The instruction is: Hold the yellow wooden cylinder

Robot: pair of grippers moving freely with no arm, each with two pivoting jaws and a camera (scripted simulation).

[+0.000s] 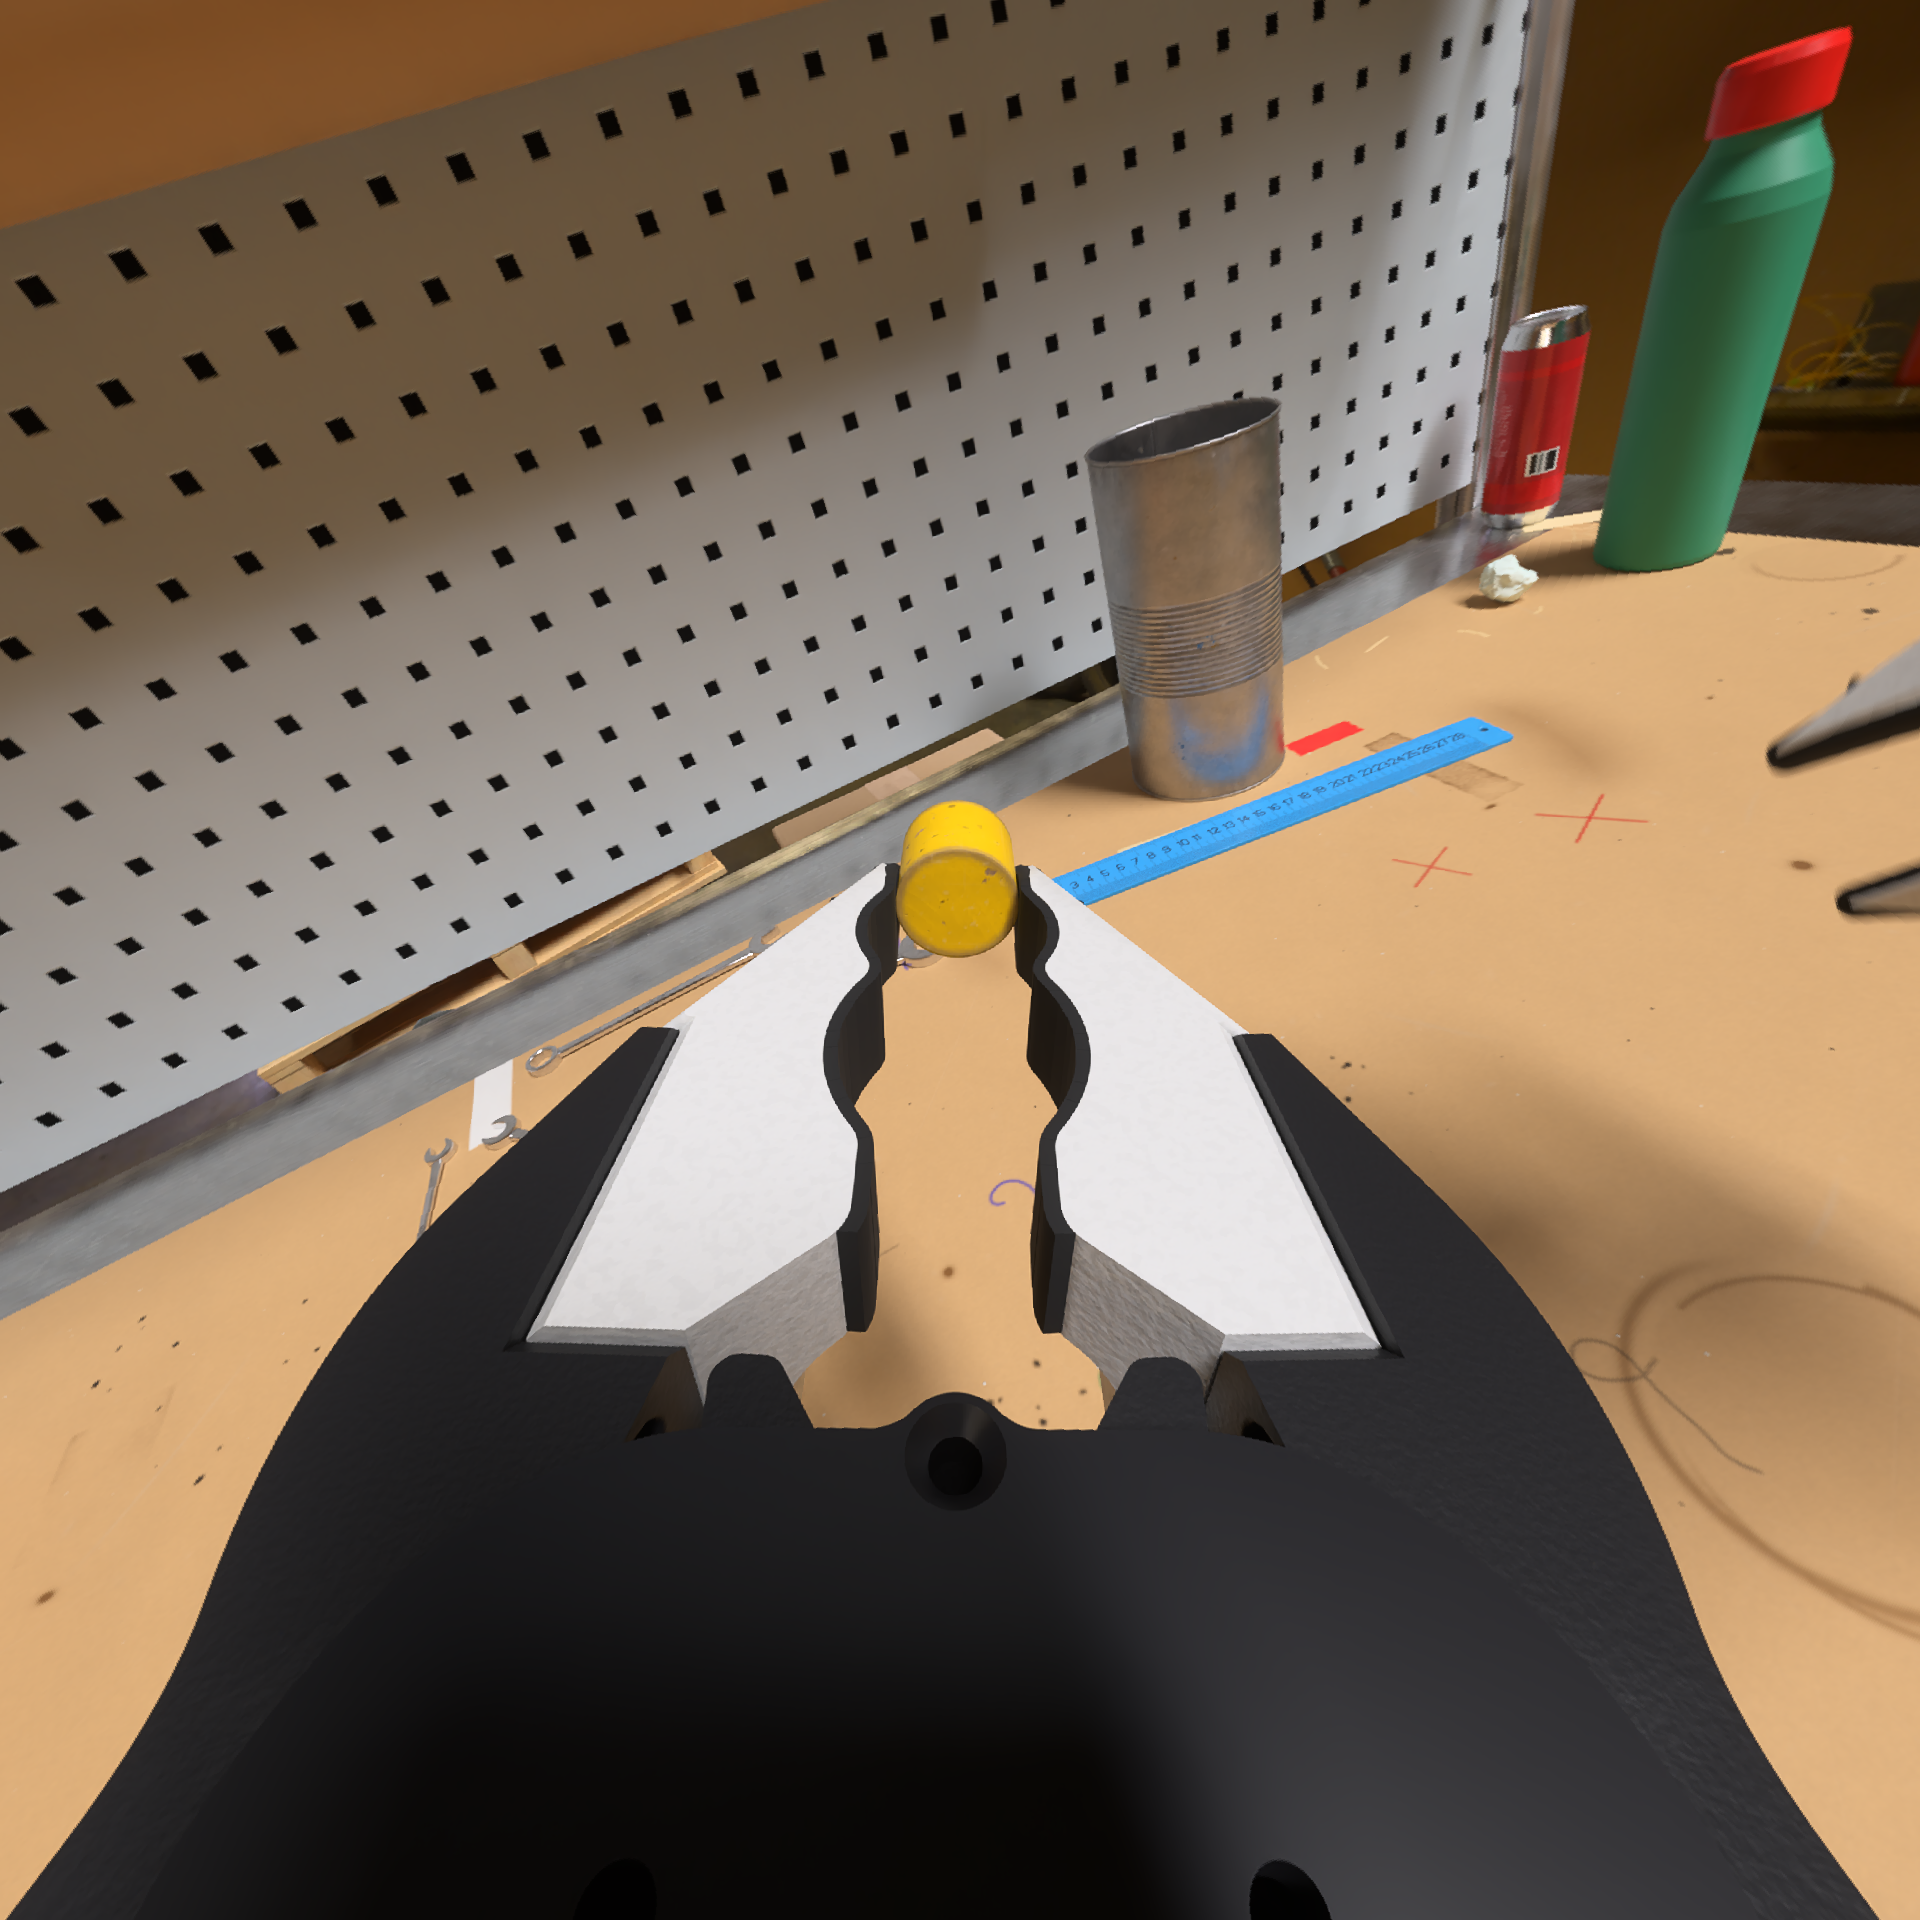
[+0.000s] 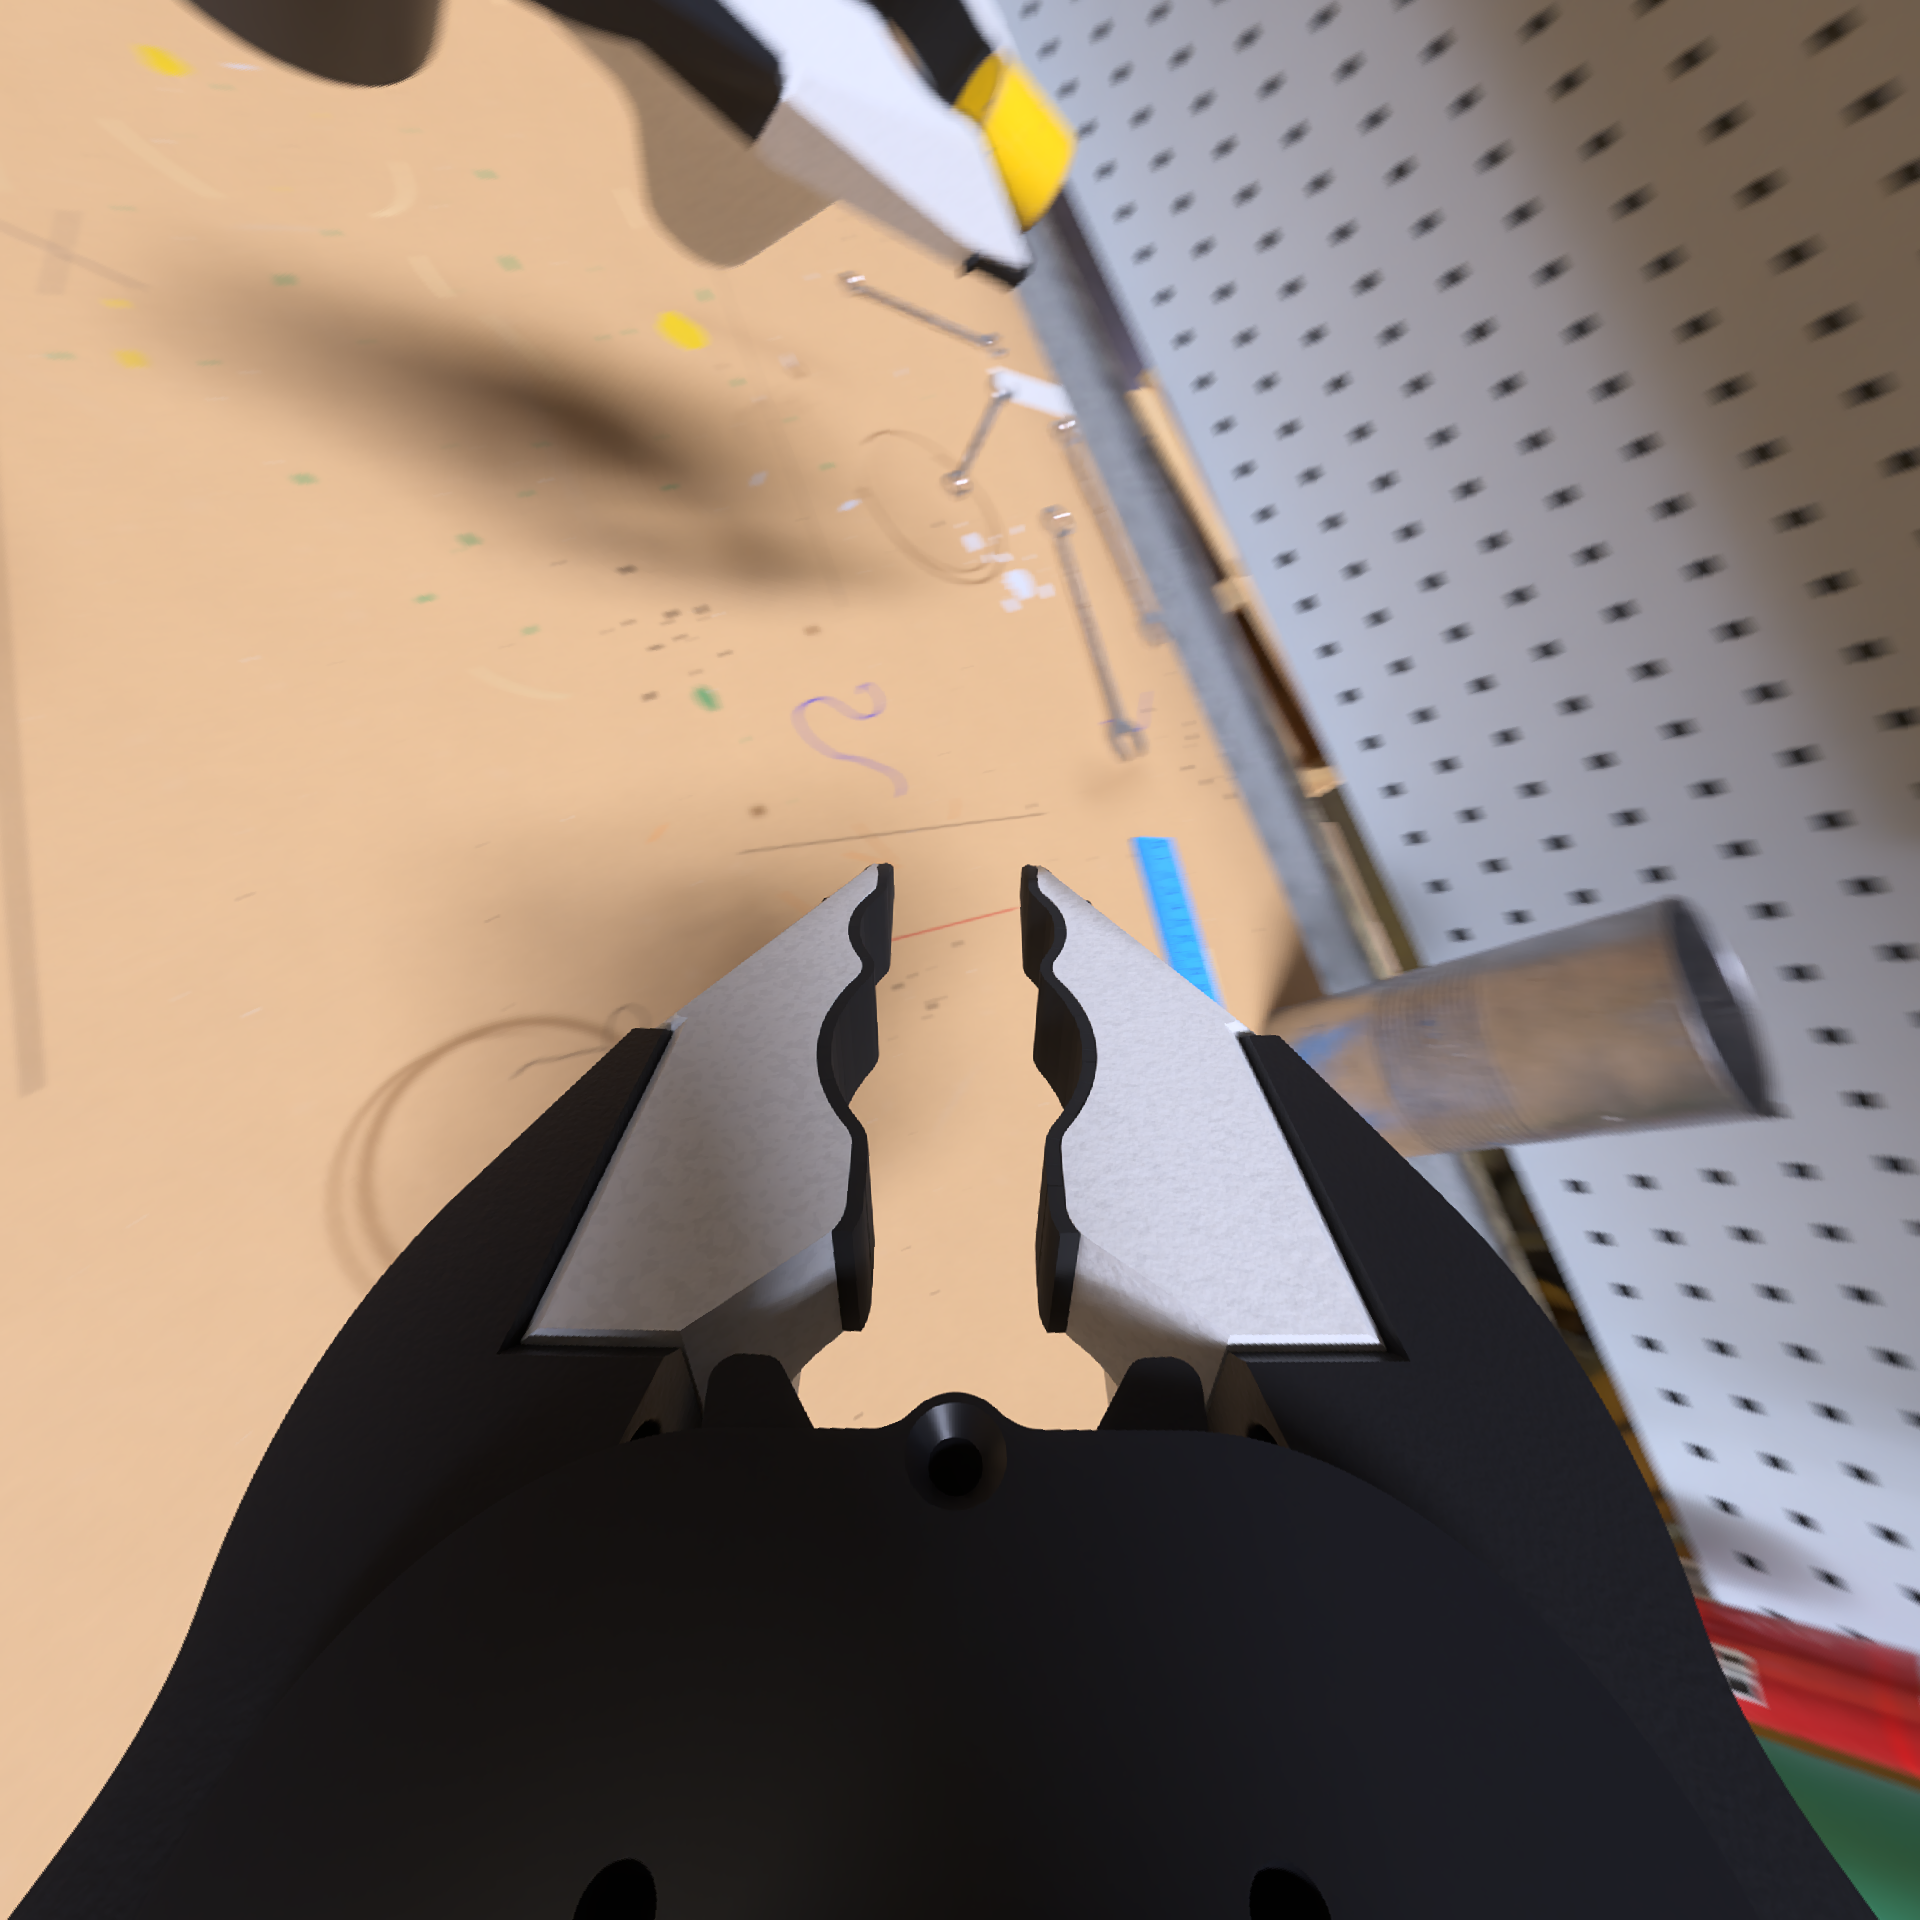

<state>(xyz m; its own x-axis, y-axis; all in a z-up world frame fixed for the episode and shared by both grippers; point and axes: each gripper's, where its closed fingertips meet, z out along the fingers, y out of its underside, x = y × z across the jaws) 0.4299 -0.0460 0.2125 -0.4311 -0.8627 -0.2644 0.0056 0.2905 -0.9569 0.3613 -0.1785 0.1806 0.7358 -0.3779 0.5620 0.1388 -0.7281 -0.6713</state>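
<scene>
The short yellow wooden cylinder (image 1: 956,878) sits pinched between the 2 fingertips of the left gripper (image 1: 956,904), lifted clear of the tan workbench top (image 1: 1351,1039). Its long axis runs roughly along the fingers, tilted a little upward away from the camera, so 1 flat round end faces back toward the lens and the other points at the white perforated pegboard (image 1: 520,468). The black pads touch its curved sides, left and right; the jaws are closed to a narrow gap, the width of the cylinder.

Left of the gripper, thin silver wrenches (image 1: 623,1023) lie on the bench beside the pegboard's metal rail. Right of the cylinder stands a dull grey metal cup (image 1: 1195,603), upright, with a flat blue plastic ruler (image 1: 1288,805) lying just in front of it. Farther right, a red drinks can (image 1: 1536,416) and a tall green plastic bottle with a red cap (image 1: 1725,312) stand near the bench's far edge.

In the right wrist view, the left gripper shows at the top holding the cylinder (image 2: 1023,135) above the bench. The right gripper (image 2: 956,894) hangs over bare bench top, its jaws parted narrowly, holding and touching nothing. The metal cup (image 2: 1538,1039) appears blurred just to its right.
</scene>
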